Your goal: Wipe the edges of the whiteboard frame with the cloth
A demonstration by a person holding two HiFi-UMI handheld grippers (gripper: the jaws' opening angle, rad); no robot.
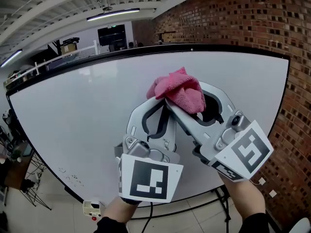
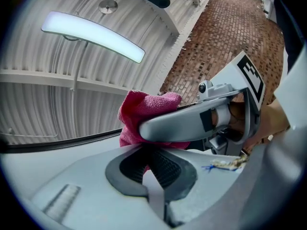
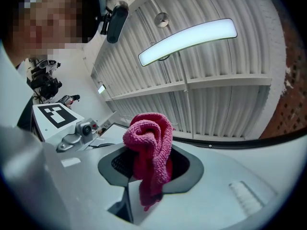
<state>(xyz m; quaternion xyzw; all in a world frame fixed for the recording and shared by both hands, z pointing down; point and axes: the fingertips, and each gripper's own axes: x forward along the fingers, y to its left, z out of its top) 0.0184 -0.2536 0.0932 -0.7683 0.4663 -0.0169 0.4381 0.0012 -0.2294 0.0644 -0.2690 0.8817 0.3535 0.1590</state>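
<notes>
Against whiteboard point(image 1: 73, 110), left gripper point(image 1: 160, 104) and right gripper point(image 1: 178, 108) cross, both pinching cloth point(image 1: 179, 87).

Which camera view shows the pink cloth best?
The right gripper view: the pink terry cloth shows nearly whole, pinched in the right tool. The head view shows only its bunched top; in the left gripper view, that tool's jaw covers part.

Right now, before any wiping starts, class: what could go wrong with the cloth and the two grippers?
1. The cloth is bunched in the right gripper; dragged along the frame it may pull free.
2. The left gripper crosses the right at the cloth; the two may knock together.
</notes>
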